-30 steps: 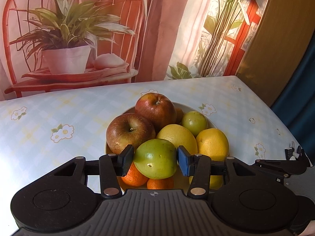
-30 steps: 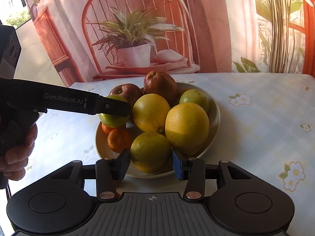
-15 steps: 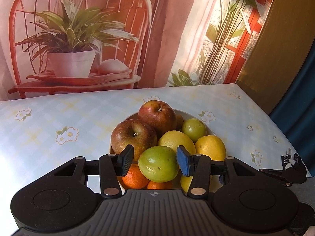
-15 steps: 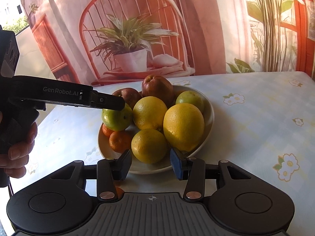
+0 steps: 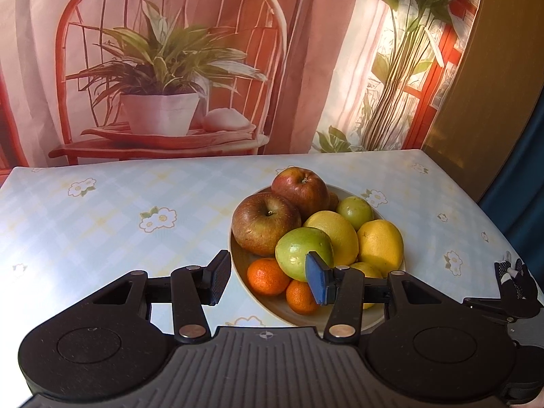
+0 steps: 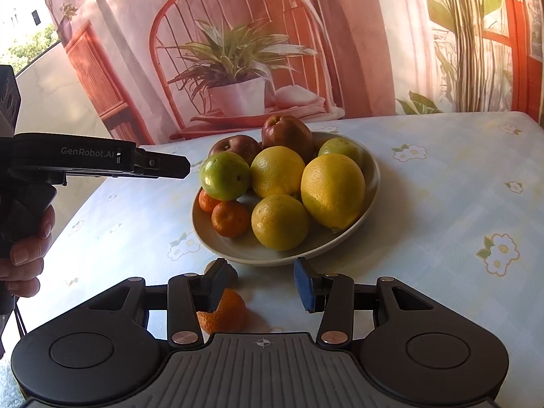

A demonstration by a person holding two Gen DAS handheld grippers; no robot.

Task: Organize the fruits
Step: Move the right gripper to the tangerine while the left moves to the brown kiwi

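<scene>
Round shallow plate (image 6: 369, 183) on bench (image 6: 442, 204), glossy floral cloth. Piled inside: dimpled yellow citrus (image 6: 333, 190), smooth green apple (image 6: 225, 176), red apples, small tangerines. Loose tangerine (image 6: 226, 312) on bench beside plate. Left tongs (image 5: 268, 280) apart, empty. Right tongs (image 6: 260, 285) apart, empty.

A home dining spot: a table (image 6: 442, 176) under a pale blue flowered cloth carries a bowl (image 6: 370, 183) of fruit. Just behind the table hangs a printed backdrop (image 5: 306, 51) picturing a chair, potted plant and window.
</scene>
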